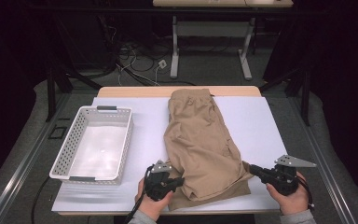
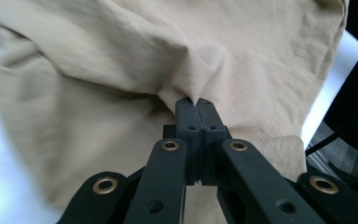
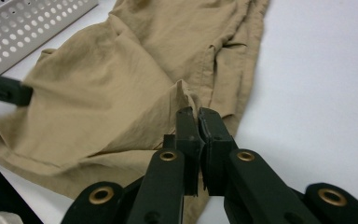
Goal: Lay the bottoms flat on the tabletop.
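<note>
the tan shorts point(image 1: 200, 144) lie lengthwise down the middle of the white mat point(image 1: 256, 121), waistband at the far edge, leg hems nearest the person. the left gripper point(image 1: 179, 181) is clamped on a pinch of cloth at the near left hem, the right gripper point(image 1: 253, 169) likewise on the near right side. the white basket point(image 1: 126, 140) sits well to the left, and bare mat lies to the right for swinging the cloth.

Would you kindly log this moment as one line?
left tool: shut on shorts | right tool: shut on shorts | basket: empty | table
</note>
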Demonstrator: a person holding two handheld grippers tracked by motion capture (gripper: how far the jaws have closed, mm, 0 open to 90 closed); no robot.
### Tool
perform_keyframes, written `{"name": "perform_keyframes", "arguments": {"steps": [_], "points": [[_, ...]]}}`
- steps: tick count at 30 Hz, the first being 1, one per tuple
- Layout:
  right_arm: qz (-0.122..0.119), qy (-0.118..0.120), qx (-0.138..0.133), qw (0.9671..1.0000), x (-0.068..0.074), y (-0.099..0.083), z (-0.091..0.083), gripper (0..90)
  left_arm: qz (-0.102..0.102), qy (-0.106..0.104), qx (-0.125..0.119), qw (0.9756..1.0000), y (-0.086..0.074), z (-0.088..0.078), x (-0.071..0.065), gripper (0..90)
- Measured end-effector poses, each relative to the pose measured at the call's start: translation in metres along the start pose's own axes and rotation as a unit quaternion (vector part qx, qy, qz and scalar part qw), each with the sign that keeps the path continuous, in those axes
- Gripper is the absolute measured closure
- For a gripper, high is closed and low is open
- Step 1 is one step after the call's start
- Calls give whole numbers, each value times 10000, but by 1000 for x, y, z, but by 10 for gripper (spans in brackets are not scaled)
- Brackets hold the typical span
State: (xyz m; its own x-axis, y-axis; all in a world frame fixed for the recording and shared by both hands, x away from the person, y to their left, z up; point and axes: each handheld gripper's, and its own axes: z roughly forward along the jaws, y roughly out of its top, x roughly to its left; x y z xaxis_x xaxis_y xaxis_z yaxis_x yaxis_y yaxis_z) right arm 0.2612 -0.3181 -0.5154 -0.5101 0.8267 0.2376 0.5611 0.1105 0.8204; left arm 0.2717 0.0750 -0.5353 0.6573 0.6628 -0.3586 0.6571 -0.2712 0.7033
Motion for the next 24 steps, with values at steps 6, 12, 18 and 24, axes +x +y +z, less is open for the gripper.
{"name": "perform_keyframes", "arguments": {"steps": [6,12,18,24], "points": [[-176,135,-19,9998,12,1,6,871,116,163,-87,9998,2,-26,1,900],[-350,305,171,9988,24,-1,15,870,194,352,50,9992,-6,-27,5,900],[-326,411,326,9981,24,-3,16,827,-72,237,269,9993,-13,-16,12,894],[-319,561,264,9976,29,0,12,714,-116,289,81,9995,-10,-21,13,800]]}}
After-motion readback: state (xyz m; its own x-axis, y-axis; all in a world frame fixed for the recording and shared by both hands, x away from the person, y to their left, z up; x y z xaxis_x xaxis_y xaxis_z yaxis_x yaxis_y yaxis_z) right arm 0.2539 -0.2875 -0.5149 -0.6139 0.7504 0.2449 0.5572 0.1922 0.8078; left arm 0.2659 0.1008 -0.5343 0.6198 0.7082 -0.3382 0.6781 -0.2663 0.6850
